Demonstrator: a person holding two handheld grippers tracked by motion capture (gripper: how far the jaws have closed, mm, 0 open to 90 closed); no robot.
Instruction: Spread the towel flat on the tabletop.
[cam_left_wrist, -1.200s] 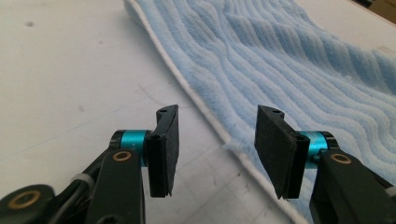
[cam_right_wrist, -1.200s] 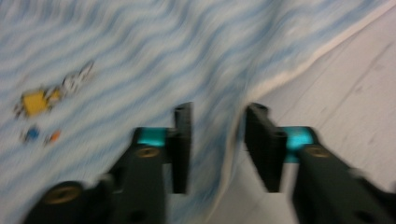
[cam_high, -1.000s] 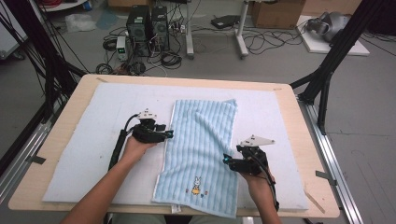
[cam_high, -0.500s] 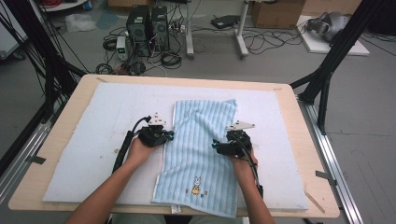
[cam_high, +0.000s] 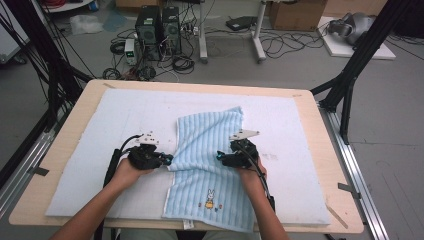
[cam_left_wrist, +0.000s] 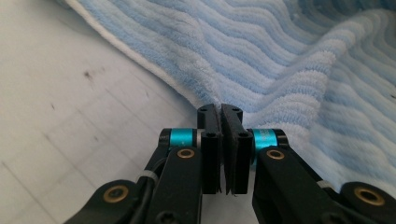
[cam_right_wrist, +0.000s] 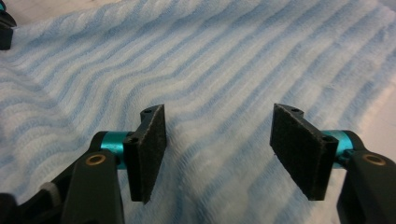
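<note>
Two black grippers: the left gripper (cam_left_wrist: 223, 154) and the right gripper (cam_right_wrist: 218, 154) each carry turquoise collars, brass-coloured screws and flat dark fingers (cam_right_wrist: 148, 149). A grey three-cornered plate (cam_high: 244, 134) tops the right one; black cables trail along bare forearms at lower frame.

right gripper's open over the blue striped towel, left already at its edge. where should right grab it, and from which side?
Judging by the pose, take the towel by its right long edge, level with the left gripper, which is pinched shut at the left edge. The right gripper hangs open over flat mid-cloth with no fold to bite. Come in from the towel's right, low along the white mat, one jaw under the hem.
</note>
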